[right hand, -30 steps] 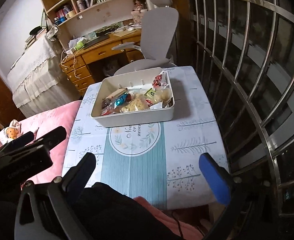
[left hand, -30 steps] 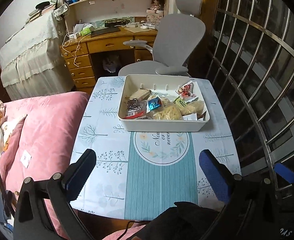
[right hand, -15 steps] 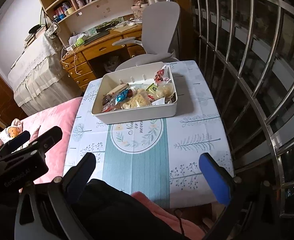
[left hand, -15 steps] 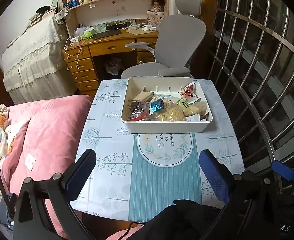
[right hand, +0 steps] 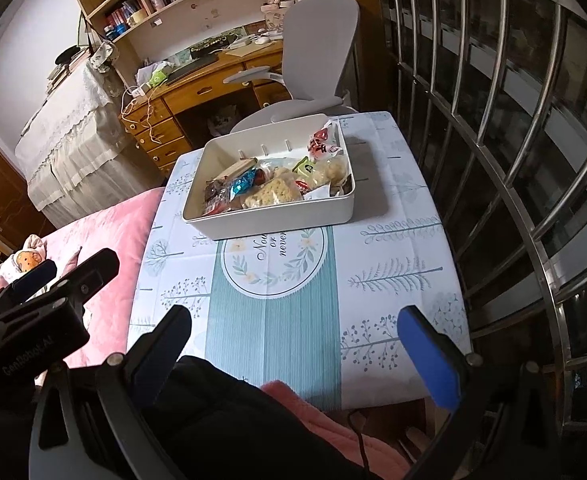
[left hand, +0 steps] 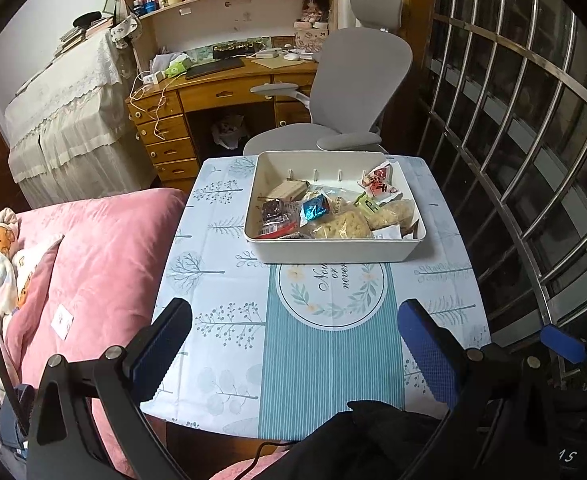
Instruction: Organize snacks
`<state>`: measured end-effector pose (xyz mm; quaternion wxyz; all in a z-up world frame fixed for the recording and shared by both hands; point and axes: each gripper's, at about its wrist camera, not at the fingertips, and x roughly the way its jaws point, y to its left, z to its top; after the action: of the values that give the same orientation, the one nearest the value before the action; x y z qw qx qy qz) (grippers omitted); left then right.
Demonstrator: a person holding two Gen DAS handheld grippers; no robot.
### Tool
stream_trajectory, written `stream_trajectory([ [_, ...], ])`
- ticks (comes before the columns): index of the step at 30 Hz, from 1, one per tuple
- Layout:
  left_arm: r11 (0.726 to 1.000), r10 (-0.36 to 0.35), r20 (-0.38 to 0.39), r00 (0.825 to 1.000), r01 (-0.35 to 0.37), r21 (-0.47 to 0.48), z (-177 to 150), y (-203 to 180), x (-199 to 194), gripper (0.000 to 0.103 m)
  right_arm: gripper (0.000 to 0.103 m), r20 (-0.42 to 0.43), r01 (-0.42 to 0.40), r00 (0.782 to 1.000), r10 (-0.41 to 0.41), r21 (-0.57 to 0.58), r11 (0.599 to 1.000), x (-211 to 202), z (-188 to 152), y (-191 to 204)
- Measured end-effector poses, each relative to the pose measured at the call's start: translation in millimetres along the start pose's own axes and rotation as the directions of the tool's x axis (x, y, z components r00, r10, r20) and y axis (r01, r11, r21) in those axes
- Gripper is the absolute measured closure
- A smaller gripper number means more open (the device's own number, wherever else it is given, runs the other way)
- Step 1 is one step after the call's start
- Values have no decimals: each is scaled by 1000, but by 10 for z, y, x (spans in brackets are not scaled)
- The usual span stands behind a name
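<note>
Snacks [left hand: 325, 212] fill the white bin [left hand: 333, 250] at upper centre of both frames, well ahead of my left gripper [left hand: 293, 344] and right gripper [right hand: 293, 344], both wide open, empty, about equally near.

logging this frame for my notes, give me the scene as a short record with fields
surface: small table with a tree-print cloth
container: white bin at the table's far side
contents: mixed wrapped snacks, among them a blue-wrapped snack and a red-and-white packet
left hand-held gripper: open, holding nothing, above the near table edge
right hand-held gripper: open, holding nothing
behind table: grey office chair
</note>
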<state>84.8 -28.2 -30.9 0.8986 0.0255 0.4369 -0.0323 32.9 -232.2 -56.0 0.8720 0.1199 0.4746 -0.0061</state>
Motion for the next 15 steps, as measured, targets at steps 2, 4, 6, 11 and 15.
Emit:
stream_trajectory([
  [2,1000,1,-2,1000,-1,10,-9,-27,5,1,0,-1,3,1000,-3,7,1000,-3,-15,-18],
  [4,1000,-3,-5,1000,3,18,-12,-47,13,1,0,-1,8,1000,-8,14,1000,-10,-27,-34],
  [6,1000,-4,-7,1000,4,28,-15,-66,17,1,0,-1,9,1000,-9,21,1000,-19,-38,-50],
  [11,999,-3,-7,1000,3,38,-3,-100,27,1,0,0,12,1000,-12,34,999,-22,-46,-70],
  [15,999,1,-7,1000,-1,34,2,-104,24,1,0,-1,10,1000,-10,37,999,-23,-45,-75],
])
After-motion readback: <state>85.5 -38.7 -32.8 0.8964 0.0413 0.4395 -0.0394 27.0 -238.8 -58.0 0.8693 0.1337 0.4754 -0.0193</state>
